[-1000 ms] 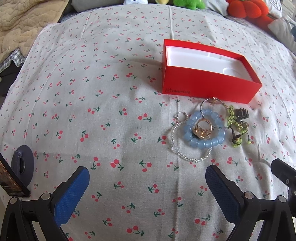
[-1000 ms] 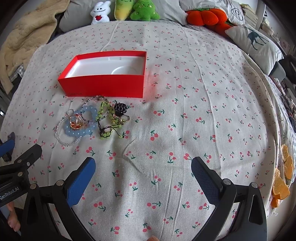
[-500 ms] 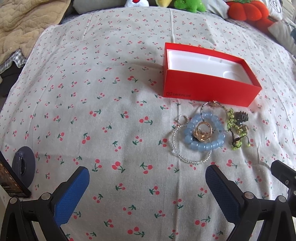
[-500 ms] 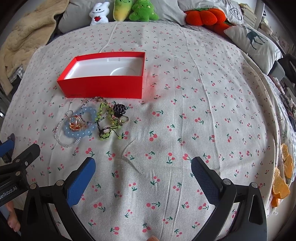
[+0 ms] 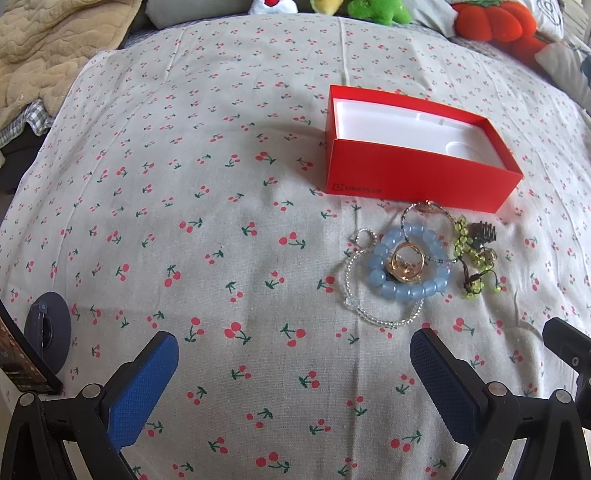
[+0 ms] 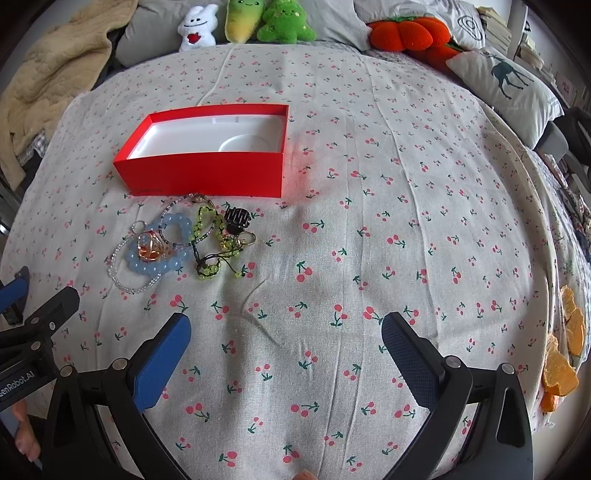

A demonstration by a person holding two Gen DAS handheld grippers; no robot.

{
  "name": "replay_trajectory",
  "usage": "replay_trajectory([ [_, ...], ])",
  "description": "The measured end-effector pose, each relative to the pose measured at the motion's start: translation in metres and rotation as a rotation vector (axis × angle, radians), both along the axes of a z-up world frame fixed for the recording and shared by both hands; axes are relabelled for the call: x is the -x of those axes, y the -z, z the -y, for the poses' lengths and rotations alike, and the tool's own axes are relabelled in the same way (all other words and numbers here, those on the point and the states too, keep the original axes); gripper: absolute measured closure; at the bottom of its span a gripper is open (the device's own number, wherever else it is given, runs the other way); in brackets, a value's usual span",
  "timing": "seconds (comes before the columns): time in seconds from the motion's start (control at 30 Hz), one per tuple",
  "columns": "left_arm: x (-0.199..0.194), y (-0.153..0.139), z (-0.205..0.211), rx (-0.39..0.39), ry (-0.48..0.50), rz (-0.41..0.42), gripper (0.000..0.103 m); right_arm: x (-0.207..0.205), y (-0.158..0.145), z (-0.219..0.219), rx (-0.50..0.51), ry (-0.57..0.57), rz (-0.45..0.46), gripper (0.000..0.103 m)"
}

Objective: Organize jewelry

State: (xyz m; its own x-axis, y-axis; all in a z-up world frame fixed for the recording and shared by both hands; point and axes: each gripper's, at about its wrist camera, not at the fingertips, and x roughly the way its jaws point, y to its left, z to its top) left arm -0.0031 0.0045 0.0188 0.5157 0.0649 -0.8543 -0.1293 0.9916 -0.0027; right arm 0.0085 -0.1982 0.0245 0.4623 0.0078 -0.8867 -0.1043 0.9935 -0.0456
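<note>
Left wrist view puts our left gripper [image 5: 293,354] above the cherry-print sheet [image 5: 207,221], its blue pads [image 5: 142,391] spread wide with nothing between them. Ahead and to the right sits the red box [image 5: 417,177], open, with a bare white tray inside. Just in front of its near wall lies the jewelry pile: a blue bead bracelet [image 5: 408,264] with a gold ring [image 5: 404,260] resting inside its loop, a clear bead strand [image 5: 376,314] curling around its left and near side, a green bead string [image 5: 467,254] to the right, and a small dark clip [image 5: 484,232] beside that. None of it is in the box.

From the right wrist view our right gripper [image 6: 284,328] also hangs wide apart and holds nothing, over bare sheet. The pile sits ahead to our left, the bracelet [image 6: 162,251] and green string [image 6: 210,240] tangled together, touching the clip [image 6: 236,218]. The box [image 6: 210,173] stands just beyond them. Plush toys [image 6: 243,22] and an orange cushion [image 6: 406,35] line the far edge of the bed.
</note>
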Motion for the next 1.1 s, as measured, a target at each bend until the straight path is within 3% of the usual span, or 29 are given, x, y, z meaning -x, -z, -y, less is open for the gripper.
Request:
replay_trajectory([
  [0.57, 0.001, -0.002, -0.001, -0.005, 0.003, 0.009, 0.0, -0.001, -0.003, 0.004, -0.012, 0.016, 0.011, 0.0],
  [0.83, -0.005, -0.011, -0.008, 0.032, -0.004, 0.009, 0.0, -0.011, -0.015, 0.009, -0.059, 0.034, 0.051, 0.0],
  [1.0, -0.02, -0.027, -0.018, -0.023, -0.014, 0.04, 0.0, -0.029, -0.02, 0.017, -0.069, 0.064, 0.021, 0.0],
  [1.1, -0.031, -0.029, -0.024, -0.015, -0.004, 0.018, 0.0, -0.041, -0.023, 0.022, -0.093, 0.079, 0.013, 0.0],
])
